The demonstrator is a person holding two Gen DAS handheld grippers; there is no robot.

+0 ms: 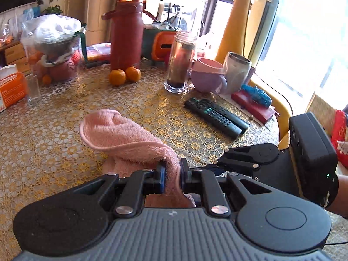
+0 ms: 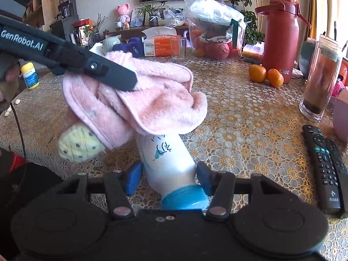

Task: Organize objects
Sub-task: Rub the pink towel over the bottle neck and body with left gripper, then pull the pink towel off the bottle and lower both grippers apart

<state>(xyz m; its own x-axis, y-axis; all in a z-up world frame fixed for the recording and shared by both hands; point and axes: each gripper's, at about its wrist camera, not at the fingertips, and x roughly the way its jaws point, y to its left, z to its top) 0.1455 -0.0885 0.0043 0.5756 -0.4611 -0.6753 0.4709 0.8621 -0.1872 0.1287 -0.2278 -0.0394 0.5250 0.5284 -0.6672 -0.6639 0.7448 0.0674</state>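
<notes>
Two grippers work over one round table (image 1: 54, 130) covered with a gold lace-pattern cloth. The left gripper (image 1: 171, 179) has its blue pads closed tight on one pink towel (image 1: 121, 134), soft and fluffy, which is folded and bunched in front of it. The right gripper (image 2: 170, 177) has its pads pressed on both sides of one white bottle (image 2: 167, 158), a smooth plastic cylinder with a blue cap (image 2: 184, 199); the bottle is tilted, with the cap toward the camera. In the right wrist view the towel lies over the far end of the bottle, near the table's front edge, and one pale yellow knitted item with dark dots (image 2: 79, 144) hangs below the towel.

Behind them stand one tall red flask (image 2: 280, 39) with a handle, and two round oranges (image 2: 266, 75) touching each other just beside its base. One clear glass tumbler (image 2: 319, 78) holds something dark. Two black remotes (image 2: 326, 165) lie side by side at the right. One lilac mug (image 1: 206, 76) and one steel cup (image 1: 236, 71) stand together beside the tumbler. One orange tissue box (image 2: 161, 44) is further back.
</notes>
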